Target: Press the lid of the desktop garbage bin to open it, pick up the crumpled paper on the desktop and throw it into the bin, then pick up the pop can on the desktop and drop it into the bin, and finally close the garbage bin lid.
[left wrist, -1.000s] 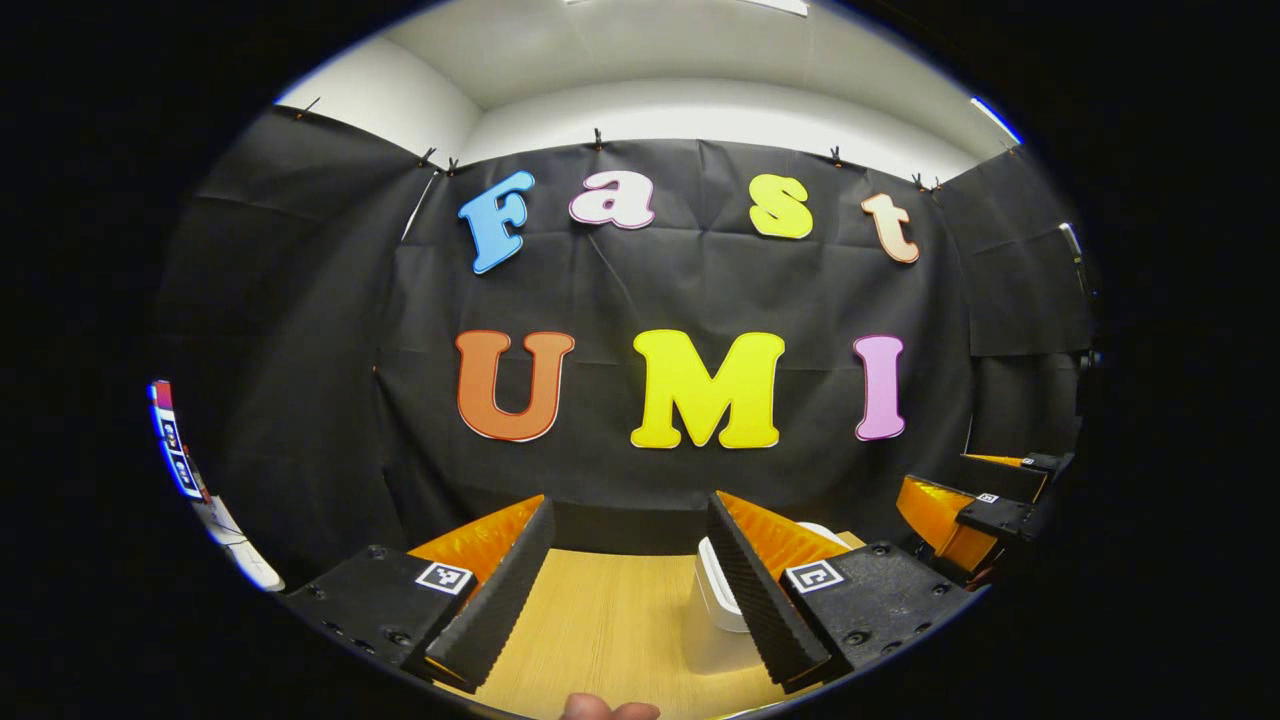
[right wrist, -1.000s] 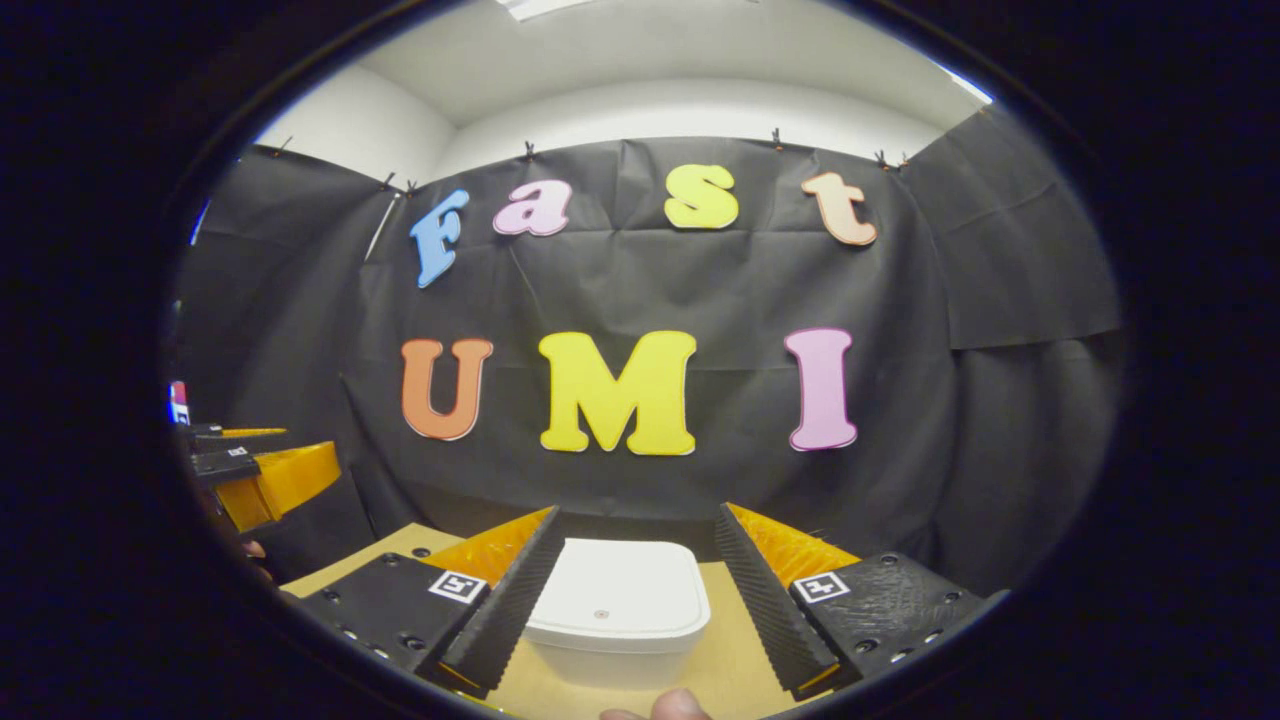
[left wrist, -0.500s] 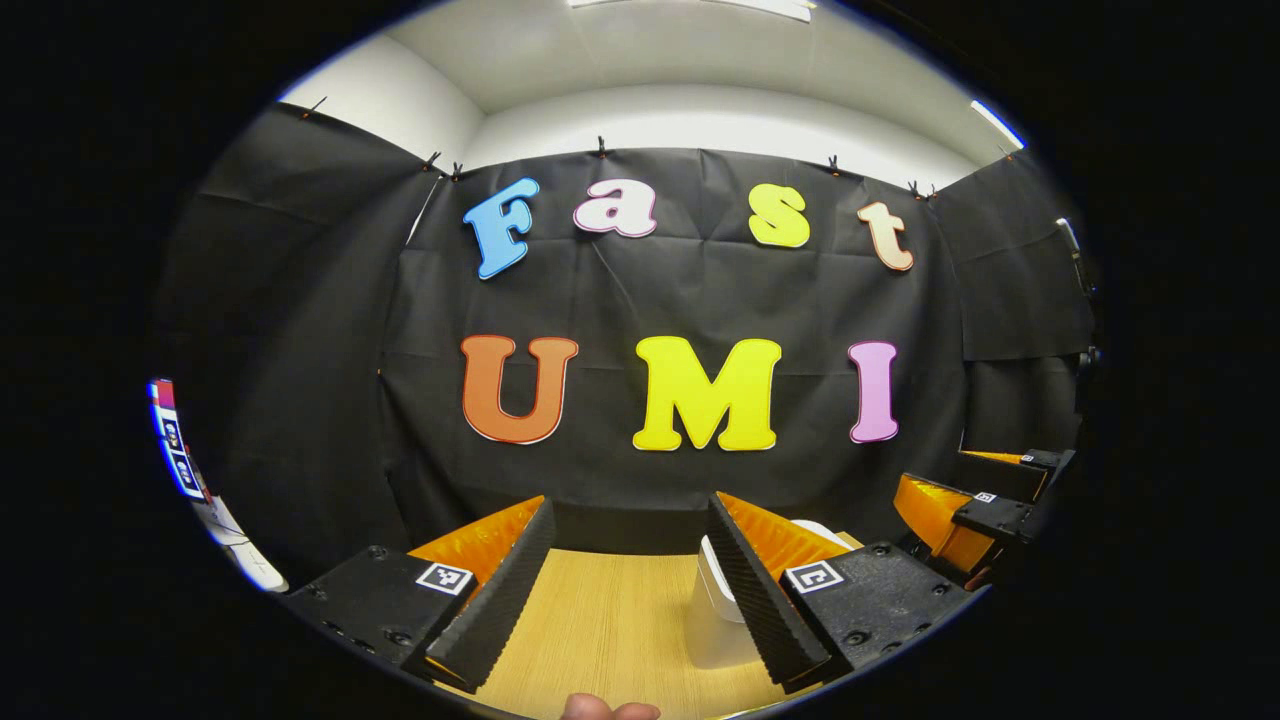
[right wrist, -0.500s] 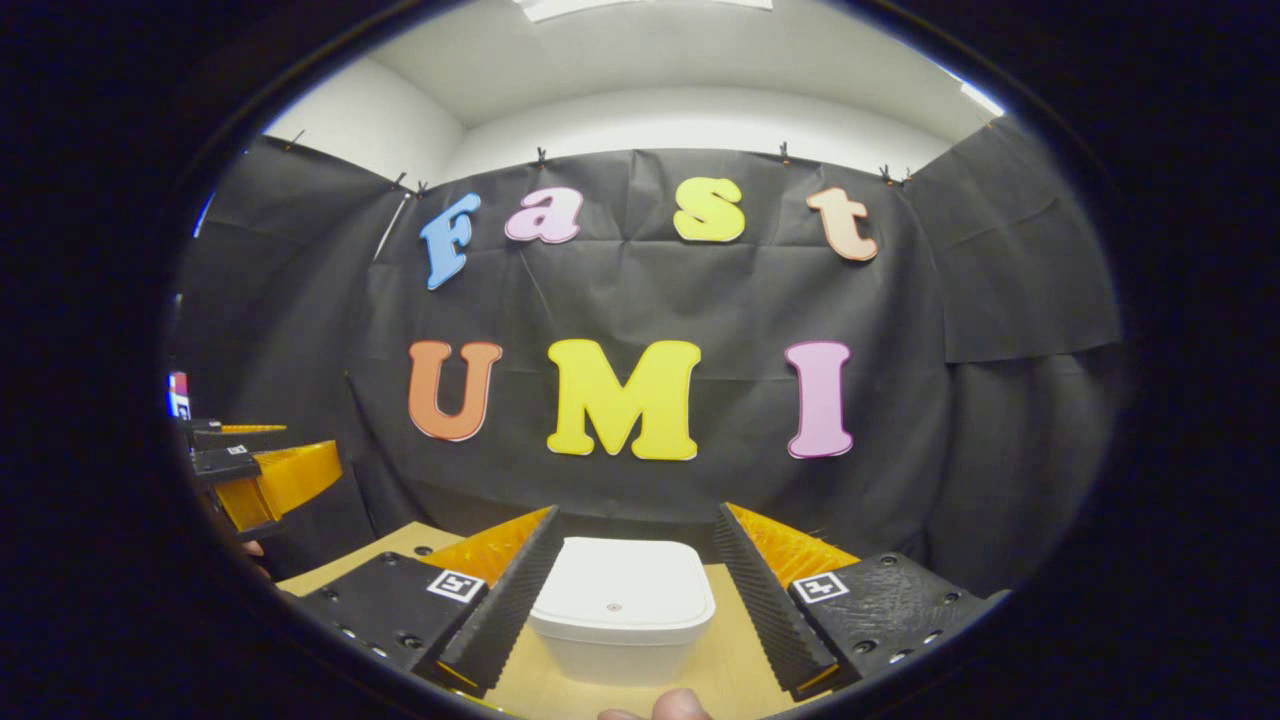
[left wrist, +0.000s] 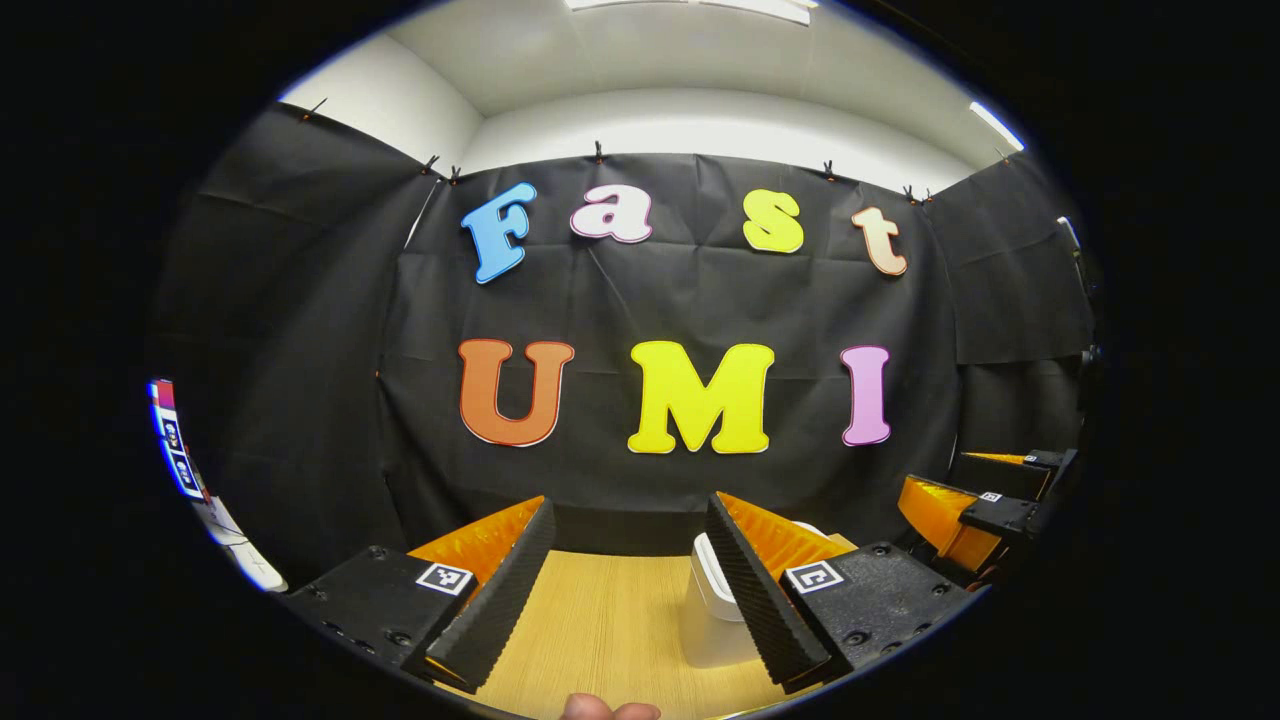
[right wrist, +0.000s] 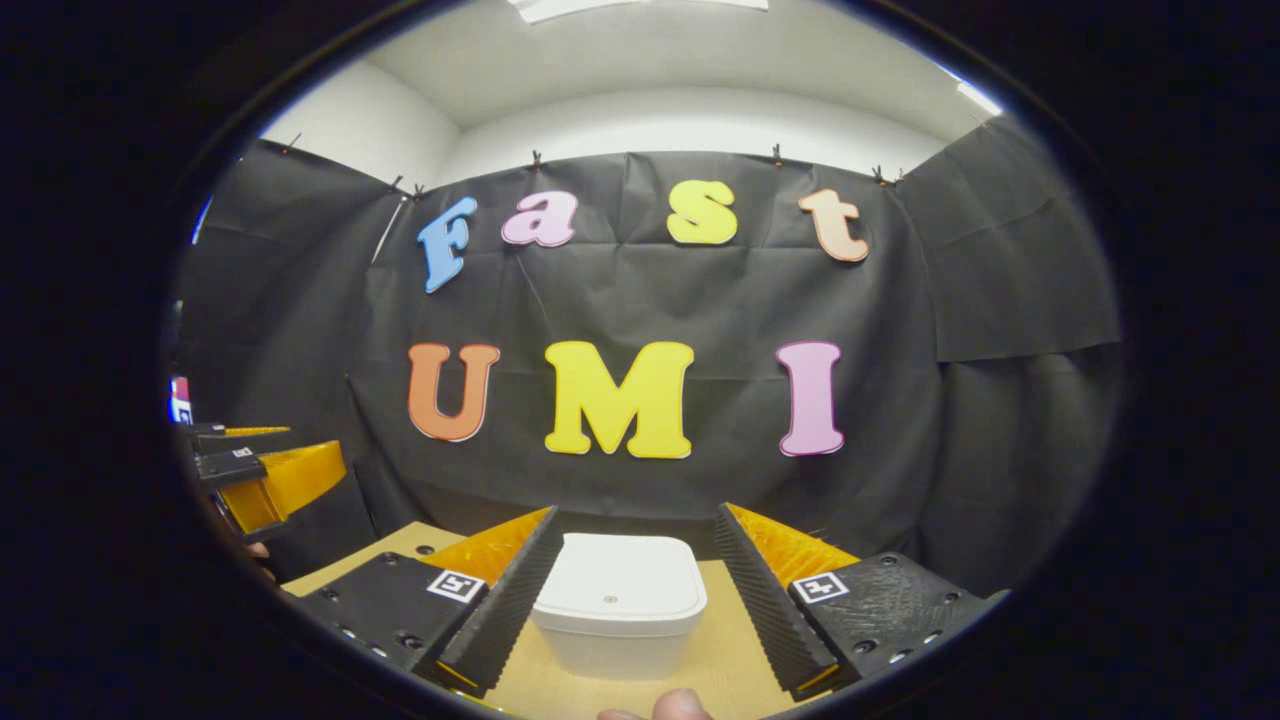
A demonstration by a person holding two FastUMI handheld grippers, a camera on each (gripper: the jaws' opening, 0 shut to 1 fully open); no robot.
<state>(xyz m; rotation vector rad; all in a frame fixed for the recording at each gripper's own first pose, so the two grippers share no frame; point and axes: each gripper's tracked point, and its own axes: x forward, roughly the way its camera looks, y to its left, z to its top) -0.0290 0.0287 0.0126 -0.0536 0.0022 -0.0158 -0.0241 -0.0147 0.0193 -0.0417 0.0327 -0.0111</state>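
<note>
Left gripper (left wrist: 625,590): fingers spread wide apart, nothing between them but bare tabletop; it hangs above the near part of the wooden desktop (left wrist: 600,630) and faces the black cloth wall (left wrist: 650,300).

Right gripper (right wrist: 630,590): fingers likewise wide apart, framing the bin without touching it (a clear strip of table shows on both sides of the bin's base).

Garbage bin (right wrist: 618,615): white, squarish with rounded corners, standing upright on the desktop straight ahead of the right gripper and between its two fingers as seen from its camera. In the left gripper view the same bin (left wrist: 712,620) sits to the right, partly hidden behind that gripper's right-hand finger.

Bin lid (right wrist: 620,580): down flat on the bin, closed, with a small dot at its centre.

Other gripper seen from afar: in the left gripper view the right gripper (left wrist: 985,515) shows at the far right edge, held off the table; in the right gripper view the left gripper (right wrist: 260,480) shows at the far left edge, also raised.

Hands: a fingertip (left wrist: 608,709) peeks in at the bottom edge of the left gripper view, and another fingertip (right wrist: 672,706) at the bottom edge of the right gripper view.

Room: white ceiling (right wrist: 640,60) above the cloth, with a light panel.
</note>
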